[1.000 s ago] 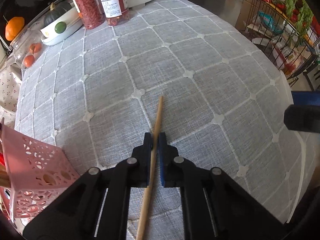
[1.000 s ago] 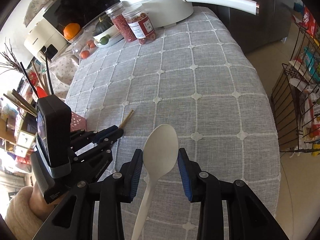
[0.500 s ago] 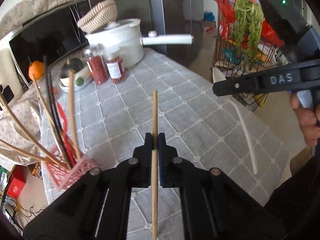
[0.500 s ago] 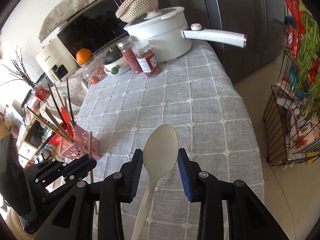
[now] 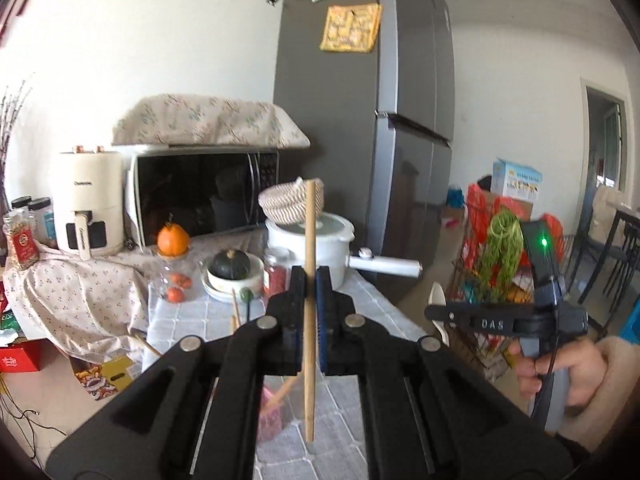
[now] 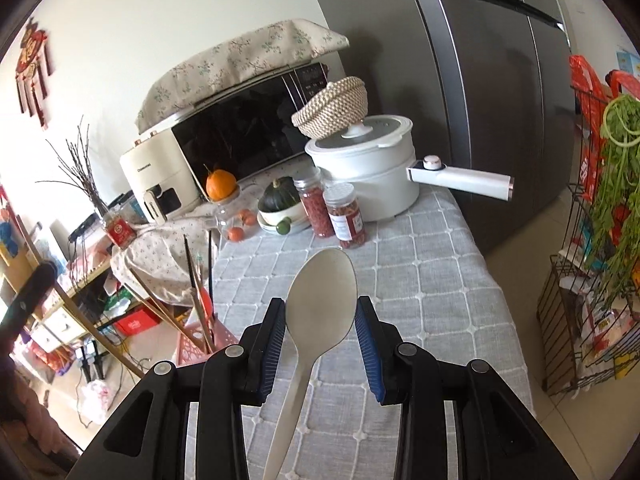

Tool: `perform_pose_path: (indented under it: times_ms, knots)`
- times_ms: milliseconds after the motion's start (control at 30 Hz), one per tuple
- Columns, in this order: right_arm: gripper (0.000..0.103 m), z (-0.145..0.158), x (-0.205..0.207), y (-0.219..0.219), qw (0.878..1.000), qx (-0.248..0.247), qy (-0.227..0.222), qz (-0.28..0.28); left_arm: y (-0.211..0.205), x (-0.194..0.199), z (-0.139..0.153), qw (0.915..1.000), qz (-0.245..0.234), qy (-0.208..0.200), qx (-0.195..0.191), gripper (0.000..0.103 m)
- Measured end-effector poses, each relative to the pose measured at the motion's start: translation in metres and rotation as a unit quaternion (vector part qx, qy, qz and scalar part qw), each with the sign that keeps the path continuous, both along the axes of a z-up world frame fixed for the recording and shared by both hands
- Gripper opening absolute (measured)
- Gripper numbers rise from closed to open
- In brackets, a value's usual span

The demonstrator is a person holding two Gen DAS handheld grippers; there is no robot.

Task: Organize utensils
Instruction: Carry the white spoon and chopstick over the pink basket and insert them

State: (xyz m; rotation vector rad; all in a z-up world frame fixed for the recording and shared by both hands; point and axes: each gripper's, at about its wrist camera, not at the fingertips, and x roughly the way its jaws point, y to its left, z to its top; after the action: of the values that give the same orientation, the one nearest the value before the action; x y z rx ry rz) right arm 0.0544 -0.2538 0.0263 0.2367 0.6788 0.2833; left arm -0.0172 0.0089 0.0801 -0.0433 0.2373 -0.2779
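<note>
The left gripper [image 5: 309, 312] is clamped tight on one wooden chopstick [image 5: 309, 280], which stands upright between the pads, its lower end hanging free above the grey cloth [image 5: 340, 420] and its top rising past the fingertips. The right gripper [image 6: 321, 334] stands partly open with its blue pads [image 6: 366, 332] against the widest part of one pale spoon [image 6: 320, 304], bowl forward and handle running back under the jaws; it holds the spoon clear of the table [image 6: 420, 280]. In the left view the right gripper [image 5: 436, 314] appears side-on, held by a hand [image 5: 560, 372] beyond the table's right edge, with the spoon's tip showing at its front. The pink basket [image 6: 200, 346] sits at the table's near left corner, just left of the right gripper and below the left one; it holds several sticks leaning out leftward, perhaps five or six, though they overlap too much for a sure count. Ahead, the middle of the cloth lies bare to both side edges. At the far end stand two red-filled jars [image 6: 344, 216], a dish with a dark squash [image 6: 280, 200], and one white pot [image 6: 368, 168] whose long handle juts past the right edge. A wire rack [image 6: 580, 320] stands on the floor to the right, well apart from the table.
</note>
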Motion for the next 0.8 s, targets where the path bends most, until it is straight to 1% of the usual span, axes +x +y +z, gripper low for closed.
perform_pose_path:
  times_ms: [67,133,233,367,467,567,667,733,767,800]
  knots:
    - [0.036,0.003,0.001,0.007,1.0,0.005,-0.008,0.004,0.009,0.003,-0.002,0.9995,0.023,-0.022,-0.007,0.006]
    - [0.036,0.002,0.004,0.015,1.0,0.007,-0.01,0.009,0.014,0.01,-0.011,0.9985,0.045,-0.031,-0.001,0.006]
    - [0.036,-0.002,0.01,0.026,1.0,0.006,-0.004,0.015,0.018,0.026,-0.029,0.9976,0.066,-0.017,0.008,0.006]
    - [0.036,-0.004,0.014,0.036,1.0,0.01,-0.003,0.019,0.024,0.038,-0.042,0.9961,0.085,-0.011,0.021,0.006]
    - [0.036,-0.003,0.013,0.04,1.0,0.011,-0.012,0.018,0.029,0.049,-0.052,0.995,0.097,0.006,0.022,0.006]
    - [0.036,-0.002,0.013,0.044,1.0,0.014,-0.022,0.016,0.031,0.054,-0.06,0.9942,0.103,0.013,0.027,0.006]
    - [0.036,0.001,0.011,0.048,0.999,0.016,-0.037,0.014,0.03,0.06,-0.066,0.9941,0.1,0.023,0.033,0.006]
    - [0.036,0.003,0.009,0.052,0.998,0.015,-0.052,0.012,0.03,0.066,-0.07,0.994,0.095,0.042,0.034,0.006]
    - [0.036,0.005,0.008,0.054,0.998,0.016,-0.06,0.012,0.031,0.069,-0.072,0.9936,0.094,0.054,0.031,0.01]
    - [0.036,0.006,0.006,0.056,0.997,0.017,-0.068,0.011,0.033,0.071,-0.073,0.993,0.095,0.065,0.026,0.02]
